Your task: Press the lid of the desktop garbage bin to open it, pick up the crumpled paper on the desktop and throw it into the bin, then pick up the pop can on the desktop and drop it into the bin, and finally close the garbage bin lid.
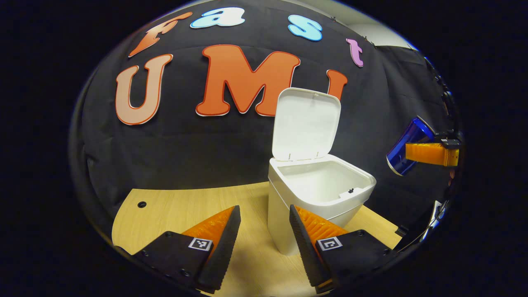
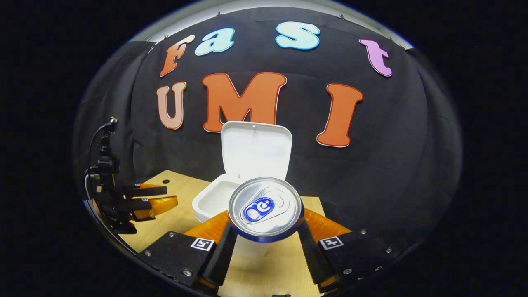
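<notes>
Right tongs (image 2: 264, 241) are closed on the pop can (image 2: 266, 208): one finger presses each side of the can body, and the can's top end, with its pull tab, faces back toward the camera. In the right gripper view, the can is carried in the air, on the near side of the garbage bin (image 2: 214, 200) and in line with it; the bin's open mouth shows just behind and to the left of the can. In the left gripper view the same can (image 1: 406, 150) appears at the far right, tilted, clear of the worktop (image 1: 173, 208) and off to the right of the bin (image 1: 317, 194), higher than its rim.

Left tongs (image 1: 265, 243) stand wide open with nothing between the fingers. They hover low over the worktop on the near side of the bin; the bin's base sits just beyond the right fingertip. In the right gripper view the left tongs (image 2: 159, 198) appear at the left edge, well apart from the can.

Bin lid (image 1: 306, 123) stands upright, hinged at the far edge of the bin, leaving the mouth fully open. The visible part of the bin's interior is white; its floor cannot be seen from either view.
</notes>
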